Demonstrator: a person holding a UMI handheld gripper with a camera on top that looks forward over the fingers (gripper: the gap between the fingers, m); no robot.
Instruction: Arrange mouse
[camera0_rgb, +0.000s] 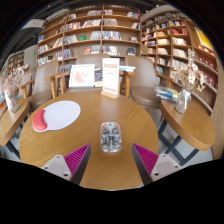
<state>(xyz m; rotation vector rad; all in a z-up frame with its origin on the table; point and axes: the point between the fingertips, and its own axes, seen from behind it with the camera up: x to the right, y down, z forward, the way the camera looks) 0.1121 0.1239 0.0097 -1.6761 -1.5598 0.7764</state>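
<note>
A clear, grey mouse lies on the round wooden table, just ahead of my fingers and centred between them. A white oval mouse mat with a red wrist rest lies on the table, ahead and to the left of the mouse. My gripper is open and empty, its pink pads spread wide on either side, short of the mouse.
Two upright signs stand at the table's far edge. Wooden chairs stand beyond it. Curved side tables flank it, the right one with items on it. Bookshelves line the back walls.
</note>
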